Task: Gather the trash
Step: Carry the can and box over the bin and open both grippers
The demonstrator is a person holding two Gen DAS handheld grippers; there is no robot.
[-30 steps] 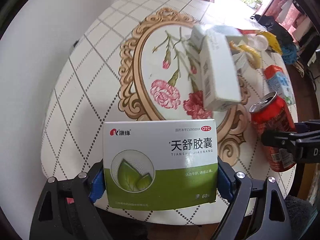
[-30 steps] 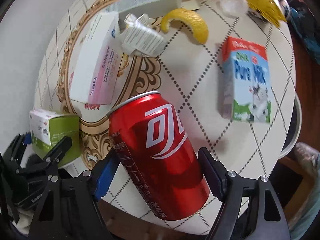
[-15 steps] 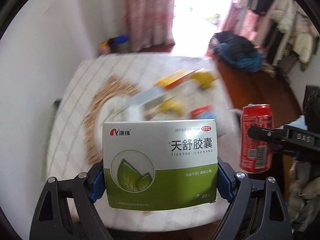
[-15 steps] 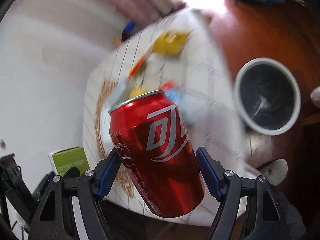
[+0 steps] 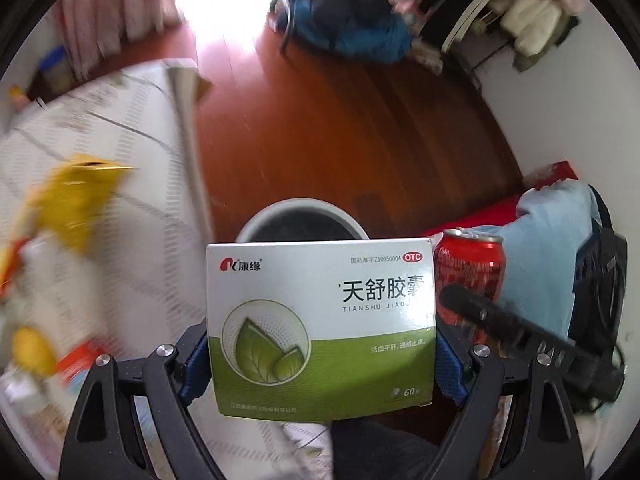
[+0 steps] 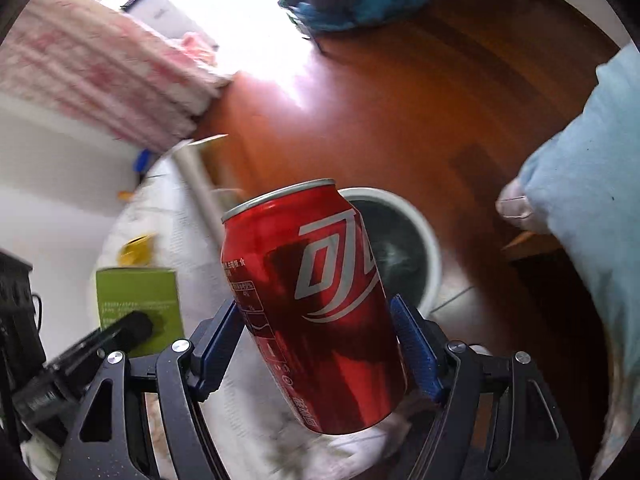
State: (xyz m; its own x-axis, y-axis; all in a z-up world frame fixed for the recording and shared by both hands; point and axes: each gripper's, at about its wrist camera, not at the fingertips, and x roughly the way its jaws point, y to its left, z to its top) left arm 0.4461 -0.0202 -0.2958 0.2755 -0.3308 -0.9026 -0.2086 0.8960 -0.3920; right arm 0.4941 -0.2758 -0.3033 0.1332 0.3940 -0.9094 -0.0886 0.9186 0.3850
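A: What does each gripper hold?

B: The left gripper (image 5: pixel 320 356) clamps a green-and-white medicine box (image 5: pixel 320 324) across its width, at lower centre of the left view. The right gripper (image 6: pixel 318 340) grips a red soda can (image 6: pixel 316 300), tilted, at centre of the right view.

A: What has changed?

B: A second ago both items hung over the patterned table (image 5: pixel 112 216); that table now sits at the left edge of both views, and the white-rimmed bin (image 5: pixel 301 216) on the wooden floor (image 5: pixel 360 128) lies just behind the box and behind the can.

A: Meaning?

B: Carrying is probably nearly done; release over the bin (image 6: pixel 416 252) likely comes next, though the right grip has tightened slightly.
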